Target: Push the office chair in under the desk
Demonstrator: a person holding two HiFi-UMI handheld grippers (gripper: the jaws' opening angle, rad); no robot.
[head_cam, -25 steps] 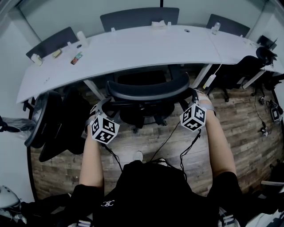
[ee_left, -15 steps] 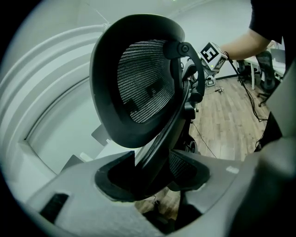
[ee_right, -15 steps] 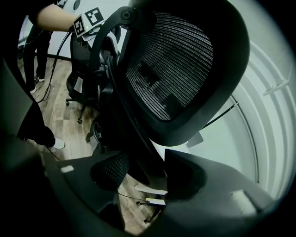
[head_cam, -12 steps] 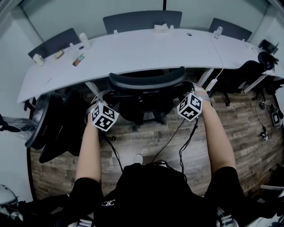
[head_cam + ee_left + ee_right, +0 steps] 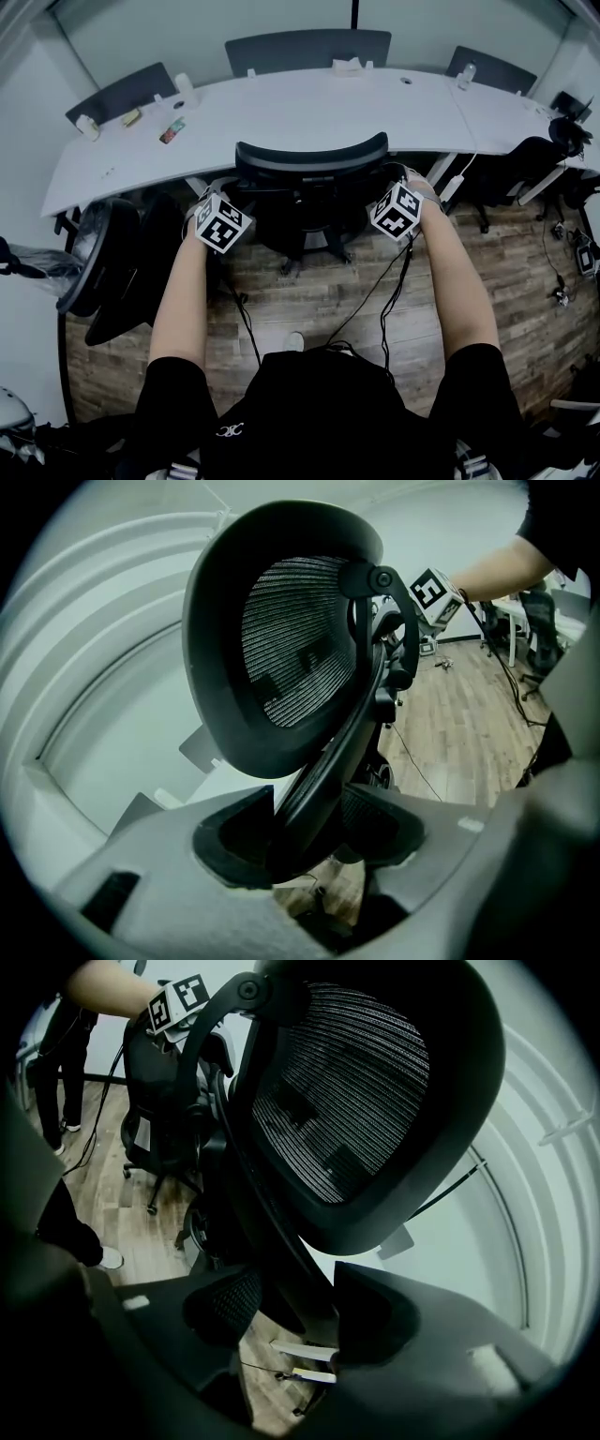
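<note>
The black mesh-backed office chair [image 5: 309, 161] stands at the curved white desk [image 5: 281, 112], its seat under the desktop and its backrest at the near edge. My left gripper [image 5: 231, 190] holds the backrest's left side and my right gripper [image 5: 391, 185] its right side. In the left gripper view the chair's dark frame bar [image 5: 323, 761] runs between the pads of the left gripper [image 5: 309, 829], which press on it. The right gripper view shows the same on the other side: the frame bar [image 5: 272, 1241] sits clamped in the right gripper [image 5: 292, 1309], below the mesh back [image 5: 347, 1091].
A second black chair [image 5: 103, 262] stands close at the left and another [image 5: 525, 159] at the right. More chairs [image 5: 309, 47] line the desk's far side. Small items [image 5: 173, 129] lie on the desktop's left part. Cables [image 5: 375, 309] trail over the wooden floor.
Both grippers and the chair have moved forward toward the desk. The backrest now stands against the desk's near edge, with more of the seat hidden under the top.
</note>
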